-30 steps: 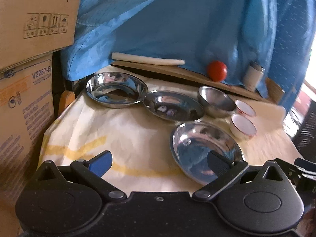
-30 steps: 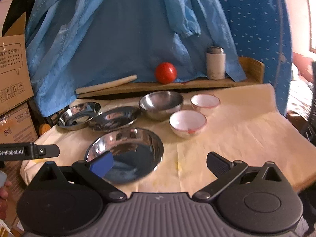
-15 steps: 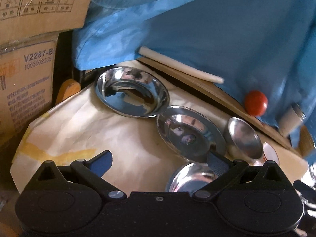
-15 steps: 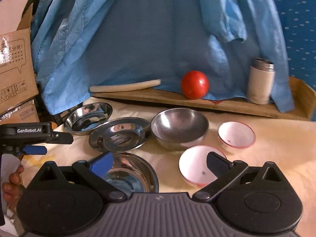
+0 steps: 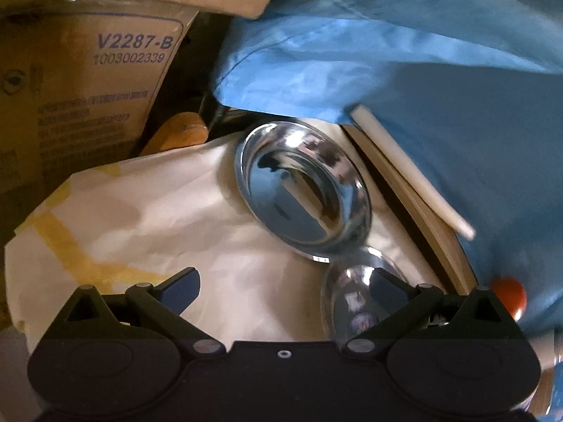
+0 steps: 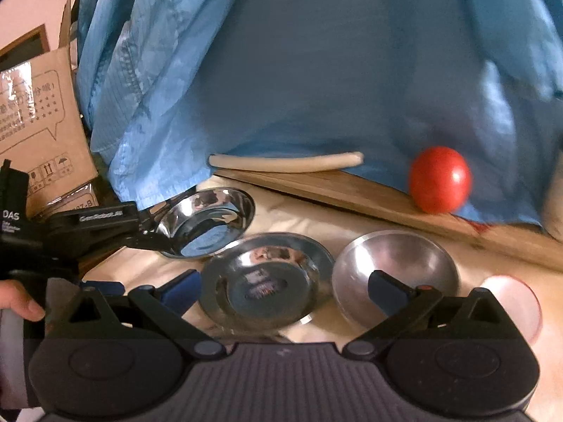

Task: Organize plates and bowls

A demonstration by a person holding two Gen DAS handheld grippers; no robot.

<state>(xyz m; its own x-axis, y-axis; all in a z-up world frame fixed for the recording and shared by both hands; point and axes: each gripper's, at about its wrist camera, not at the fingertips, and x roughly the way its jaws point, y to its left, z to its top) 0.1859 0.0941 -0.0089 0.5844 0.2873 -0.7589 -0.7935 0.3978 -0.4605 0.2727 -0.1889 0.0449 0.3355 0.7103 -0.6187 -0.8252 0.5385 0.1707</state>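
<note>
The paper-covered surface [image 6: 281,207] carries the dishes along its back edge. A deep steel plate [image 6: 207,221] sits at the back-left corner, a flatter steel plate [image 6: 267,281] just beside it, then a steel bowl [image 6: 394,267]. Both the left hand-held gripper [image 5: 285,281] and the right hand-held gripper [image 6: 285,283] are spread and empty, probably approaching to stack.

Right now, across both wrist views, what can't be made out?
- Left wrist: second steel plate is partly behind the left gripper frame.
- Left wrist: tomato is half hidden by the gripper body.
- Right wrist: white bowl is blurred and cut off behind the right gripper.
- Right wrist: whether the left gripper's tips touch the far steel plate is unclear.
- The nearest plate is in neither view.
</note>
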